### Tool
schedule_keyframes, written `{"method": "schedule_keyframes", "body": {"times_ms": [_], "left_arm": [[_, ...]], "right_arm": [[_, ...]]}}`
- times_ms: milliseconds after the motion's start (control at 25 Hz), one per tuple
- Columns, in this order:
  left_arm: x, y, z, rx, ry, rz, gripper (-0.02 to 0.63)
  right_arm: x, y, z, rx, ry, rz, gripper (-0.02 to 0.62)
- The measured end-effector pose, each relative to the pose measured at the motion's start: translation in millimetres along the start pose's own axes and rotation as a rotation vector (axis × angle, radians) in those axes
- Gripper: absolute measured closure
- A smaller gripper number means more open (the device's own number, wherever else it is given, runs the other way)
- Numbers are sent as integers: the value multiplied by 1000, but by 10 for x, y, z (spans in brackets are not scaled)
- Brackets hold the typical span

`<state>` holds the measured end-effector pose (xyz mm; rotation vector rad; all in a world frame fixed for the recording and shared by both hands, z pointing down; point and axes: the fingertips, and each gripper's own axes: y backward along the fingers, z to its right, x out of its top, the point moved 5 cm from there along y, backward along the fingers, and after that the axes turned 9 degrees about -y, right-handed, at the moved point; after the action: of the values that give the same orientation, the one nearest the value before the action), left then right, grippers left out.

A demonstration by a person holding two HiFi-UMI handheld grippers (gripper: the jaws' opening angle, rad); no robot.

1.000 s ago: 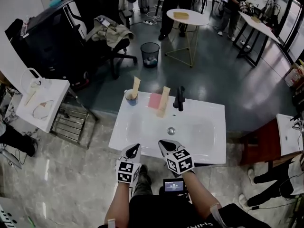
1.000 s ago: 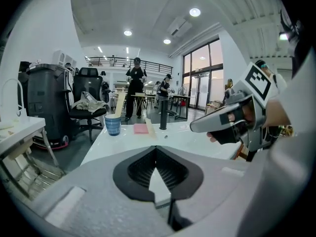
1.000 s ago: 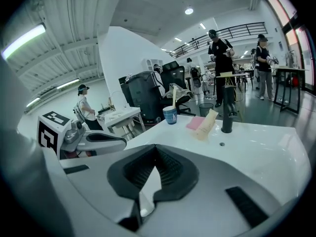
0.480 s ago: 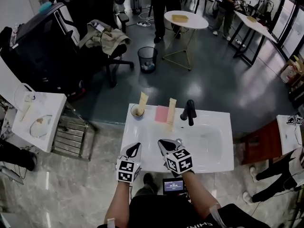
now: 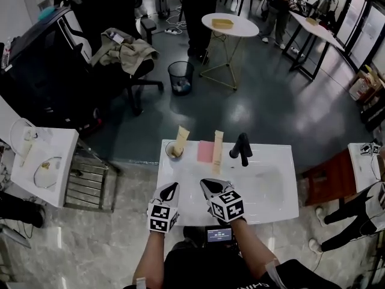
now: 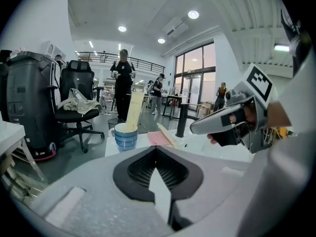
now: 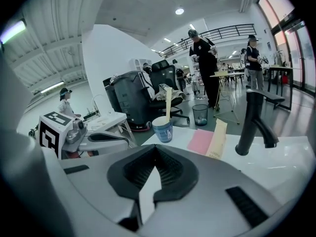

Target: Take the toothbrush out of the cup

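Open workshop floor; a white worktop (image 5: 283,212) with a basin carries, along its far edge, a cup (image 5: 174,151) at the left corner, then a pink cloth (image 5: 205,152), an upright tube (image 5: 217,144) and a black tap (image 5: 242,148). The toothbrush (image 5: 180,136) stands in the cup, leaning right, untouched. Left tongs (image 5: 172,187) and right tongs (image 5: 206,182) hang side by side over the near edge, well apart from the cup, each with its jaws together and nothing between them.
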<state>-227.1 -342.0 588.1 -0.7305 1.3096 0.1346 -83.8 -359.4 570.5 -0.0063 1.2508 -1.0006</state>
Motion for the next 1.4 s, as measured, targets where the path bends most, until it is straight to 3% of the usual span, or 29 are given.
{"method": "schedule_keyframes", "body": {"times_ms": [680,1400], "left_arm": [[430,-202,57,72,-50,21,597],[438,-147,84,87,-61,28,597]], "right_arm": [[438,-29,123,94,95,27,586],[481,-60,35,119,126,38,586]]}}
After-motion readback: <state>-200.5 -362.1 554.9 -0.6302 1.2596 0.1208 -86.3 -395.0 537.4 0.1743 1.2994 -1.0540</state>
